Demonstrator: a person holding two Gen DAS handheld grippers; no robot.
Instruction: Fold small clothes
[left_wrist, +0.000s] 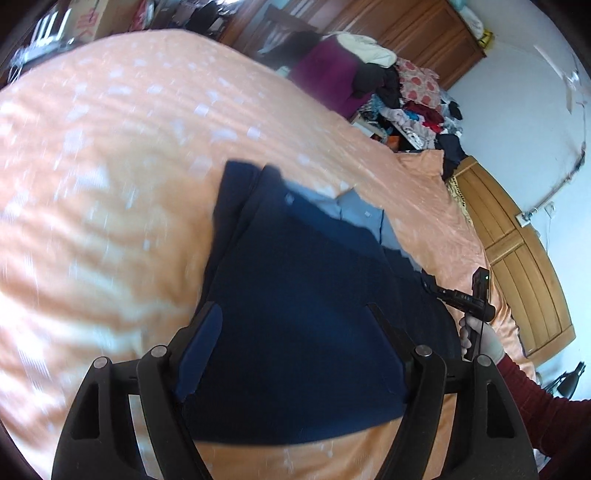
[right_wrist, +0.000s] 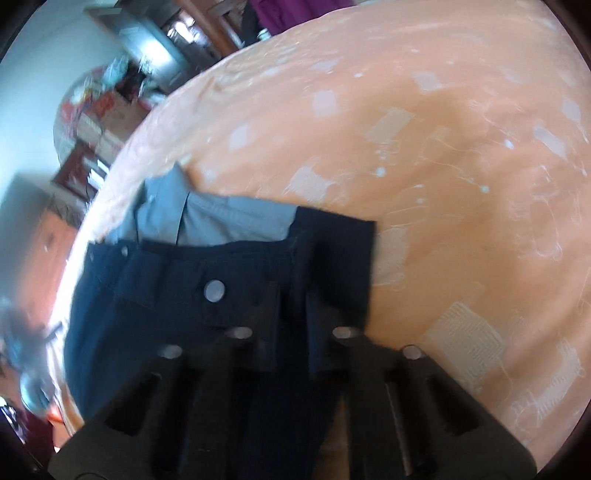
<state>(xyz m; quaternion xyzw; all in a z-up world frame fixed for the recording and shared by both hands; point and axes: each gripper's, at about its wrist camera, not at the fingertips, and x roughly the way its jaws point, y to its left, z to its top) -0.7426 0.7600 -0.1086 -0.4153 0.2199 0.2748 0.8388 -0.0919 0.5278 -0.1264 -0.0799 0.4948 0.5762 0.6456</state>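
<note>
garment: dark navy trousers (left_wrist: 295, 302) | lining: grey, showing at the waist; silver button visible | pose: spread on the bed

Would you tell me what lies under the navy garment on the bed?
A grey garment pokes out beneath the navy garment, on the orange bedspread. How far the grey cloth extends underneath is covered.

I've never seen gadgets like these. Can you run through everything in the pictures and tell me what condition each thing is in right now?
Left gripper: open, fingers wide either side of the dark cloth.
Right gripper: shut on the dark shorts.
Dark shorts: spread on the bed, partly folded, grey lining showing.
Snap button: unfastened.
Bedspread: laid flat, orange, lightly wrinkled.
Clothes pile: heaped, unfolded.
</note>
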